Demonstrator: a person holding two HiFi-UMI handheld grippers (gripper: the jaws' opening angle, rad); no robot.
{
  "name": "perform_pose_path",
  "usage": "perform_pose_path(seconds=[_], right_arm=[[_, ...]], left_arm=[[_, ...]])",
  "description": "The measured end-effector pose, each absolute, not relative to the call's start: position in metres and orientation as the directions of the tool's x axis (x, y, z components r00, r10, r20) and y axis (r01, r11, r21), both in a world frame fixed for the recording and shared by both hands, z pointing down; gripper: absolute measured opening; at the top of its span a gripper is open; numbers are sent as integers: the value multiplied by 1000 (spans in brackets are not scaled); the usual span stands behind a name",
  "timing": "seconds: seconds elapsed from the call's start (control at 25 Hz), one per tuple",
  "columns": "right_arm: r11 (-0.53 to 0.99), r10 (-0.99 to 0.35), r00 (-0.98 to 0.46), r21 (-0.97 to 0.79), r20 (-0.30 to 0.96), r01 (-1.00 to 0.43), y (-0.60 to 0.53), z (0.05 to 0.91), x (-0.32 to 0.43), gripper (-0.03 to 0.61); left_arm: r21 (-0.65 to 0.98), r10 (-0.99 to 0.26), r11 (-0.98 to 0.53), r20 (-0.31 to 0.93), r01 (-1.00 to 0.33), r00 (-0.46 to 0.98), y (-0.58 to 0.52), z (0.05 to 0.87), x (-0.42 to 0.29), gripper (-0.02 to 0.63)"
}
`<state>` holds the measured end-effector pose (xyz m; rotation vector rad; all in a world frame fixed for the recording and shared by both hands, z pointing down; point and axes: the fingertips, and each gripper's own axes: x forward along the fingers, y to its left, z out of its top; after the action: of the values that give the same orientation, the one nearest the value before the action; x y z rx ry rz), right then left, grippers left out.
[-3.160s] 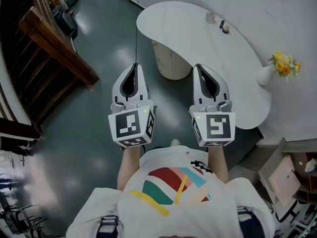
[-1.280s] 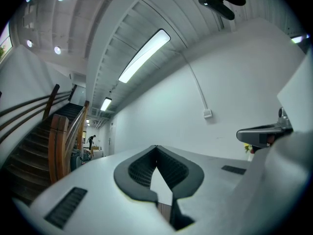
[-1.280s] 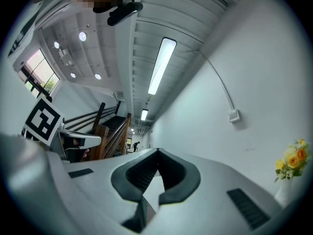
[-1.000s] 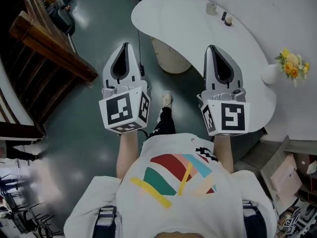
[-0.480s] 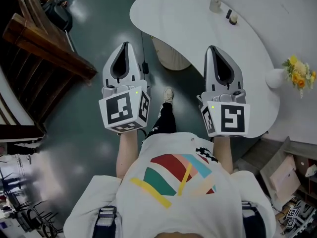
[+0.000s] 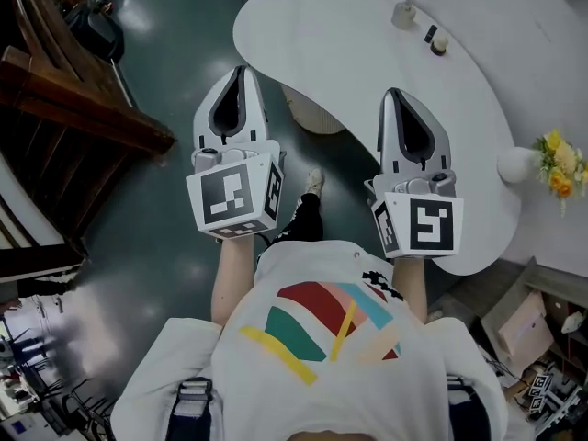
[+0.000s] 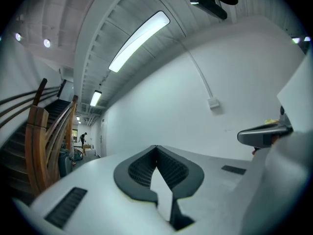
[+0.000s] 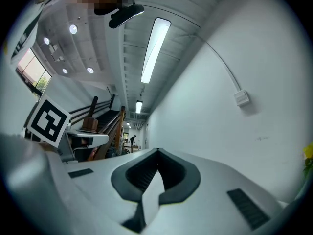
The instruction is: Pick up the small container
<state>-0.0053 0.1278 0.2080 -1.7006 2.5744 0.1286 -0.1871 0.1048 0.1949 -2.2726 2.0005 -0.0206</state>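
A small pale container (image 6: 403, 15) stands at the far edge of the white curved table (image 6: 349, 44), with a second small pot (image 6: 440, 42) and a dark flat item (image 6: 430, 33) just right of it. My left gripper (image 6: 240, 69) is held in the air with its tip over the table's near left edge, jaws shut and empty. My right gripper (image 6: 393, 92) hovers over the table's near side, also shut on nothing. Both stay well short of the containers. In the left gripper view the left gripper (image 7: 156, 147) points at a white wall; the right gripper (image 8: 157, 152) does too in its own view.
A white vase (image 6: 516, 165) with yellow flowers (image 6: 562, 168) stands at the table's right end. The ribbed table pedestal (image 6: 310, 118) is below the top. A wooden staircase (image 6: 83, 99) runs along the left. Cardboard boxes (image 6: 519, 327) lie at lower right. The person's foot (image 6: 315, 181) is on the dark floor.
The person has stepped toward the table, which now lies under both gripper tips. The left gripper has moved forward and up. Both grippers stay shut.
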Motion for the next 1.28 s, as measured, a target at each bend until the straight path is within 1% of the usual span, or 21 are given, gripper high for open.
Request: perform_pose_path(seconds=[0.12, 0.4, 0.68, 1.08, 1.28], right_arm=[[381, -919, -383, 45, -97, -924, 99, 199, -15, 11], [328, -935, -333, 64, -120, -943, 25, 175, -36, 11], [287, -949, -294, 76, -111, -955, -39, 173, -52, 11], [288, -954, -293, 79, -62, -954, -91, 188, -56, 11], [314, -948, -316, 56, -29, -948, -106, 203, -52, 11]], left_arm=[[-83, -986, -149, -68, -985, 154, 70, 187, -192, 17], [-99, -964, -218, -134, -971, 230, -11, 156, -203, 18], [-74, -950, -264, -151, -962, 273, -83, 153, -219, 17], [-11, -939, -312, -145, -950, 311, -134, 166, -213, 17], [-10, -943, -317, -106, -948, 317, -143, 183, -200, 17]])
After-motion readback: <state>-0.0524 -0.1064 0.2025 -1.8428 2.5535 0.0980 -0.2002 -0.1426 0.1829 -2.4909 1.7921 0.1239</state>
